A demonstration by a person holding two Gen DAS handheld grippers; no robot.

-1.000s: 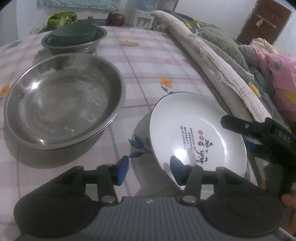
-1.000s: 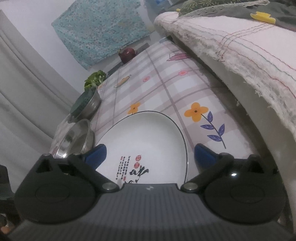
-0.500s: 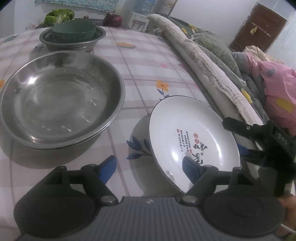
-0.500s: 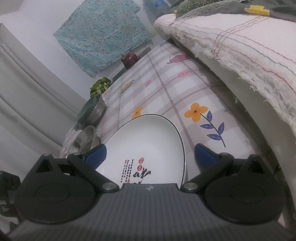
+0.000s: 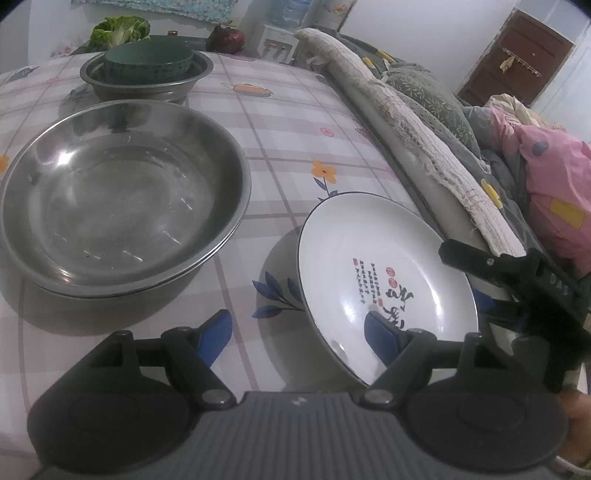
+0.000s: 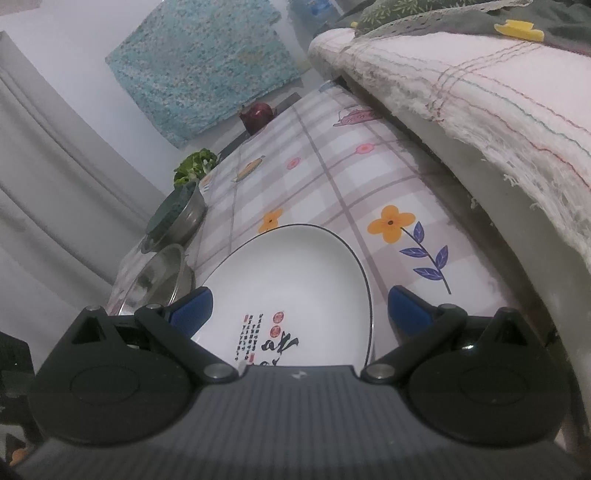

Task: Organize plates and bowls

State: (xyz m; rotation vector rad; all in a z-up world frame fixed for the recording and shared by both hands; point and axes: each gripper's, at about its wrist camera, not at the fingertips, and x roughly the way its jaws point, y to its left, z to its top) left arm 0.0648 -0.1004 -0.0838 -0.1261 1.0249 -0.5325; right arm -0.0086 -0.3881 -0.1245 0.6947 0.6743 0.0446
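Note:
A white plate (image 5: 388,273) with red and black writing lies on the checked tablecloth (image 5: 280,122) near the table's right edge. My left gripper (image 5: 299,334) is open, with the plate's near left rim between its blue pads (image 5: 218,332) and neither pad pressing on it. From the other side my right gripper (image 6: 299,310) is open wide around the plate (image 6: 295,280), its right pad clear of the rim. To the left sits a large steel bowl (image 5: 122,206). Farther back, a green bowl (image 5: 147,59) rests inside a smaller steel bowl (image 5: 147,83).
A towel-draped sofa edge (image 5: 413,147) runs close along the table's right side, with pink bedding (image 5: 554,177) behind it. A green vegetable (image 5: 118,31) and a dark red onion (image 5: 225,37) lie at the table's far end. Bare cloth lies between the bowls and the plate.
My left gripper's jaws have spread much wider around the plate's near rim. The right gripper and the plate have stayed where they were.

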